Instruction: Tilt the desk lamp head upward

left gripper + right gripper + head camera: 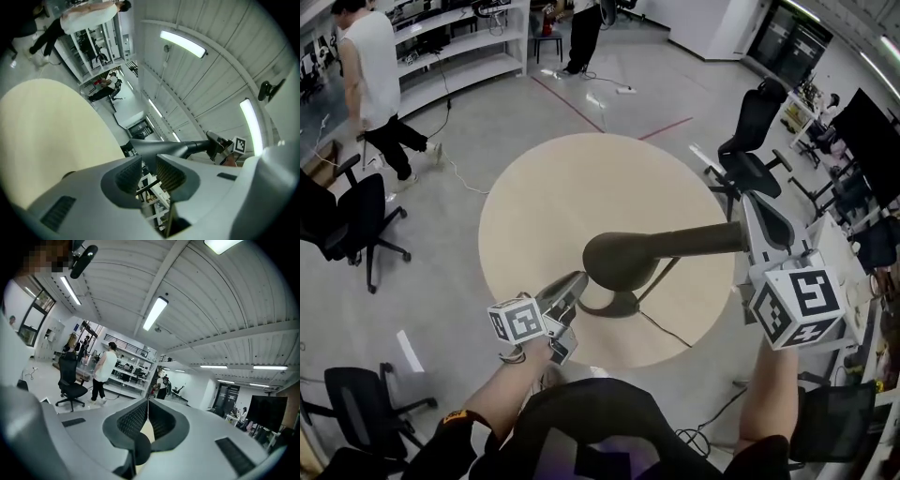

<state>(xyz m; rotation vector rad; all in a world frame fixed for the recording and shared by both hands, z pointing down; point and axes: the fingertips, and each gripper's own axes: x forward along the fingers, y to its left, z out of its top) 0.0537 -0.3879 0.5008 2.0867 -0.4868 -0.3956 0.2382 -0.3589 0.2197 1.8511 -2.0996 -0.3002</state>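
Observation:
A dark desk lamp stands on the round beige table (534,206). Its cone-shaped head (619,260) points left and lies about level above the base (617,304). My right gripper (746,242) is shut on the rear end of the lamp's neck (703,240), which shows as a dark round shape (140,448) low between the jaws of the right gripper (146,420). My left gripper (574,287) sits low beside the base, under the head. Its jaws (149,171) stand a little apart with only background between them. The lamp head (159,148) shows above them.
Office chairs (352,220) stand on the floor to the left and another chair (750,150) to the right of the table. A person (375,75) walks at the far left near white shelves (459,37). The lamp's cord (666,330) runs off the table's near edge.

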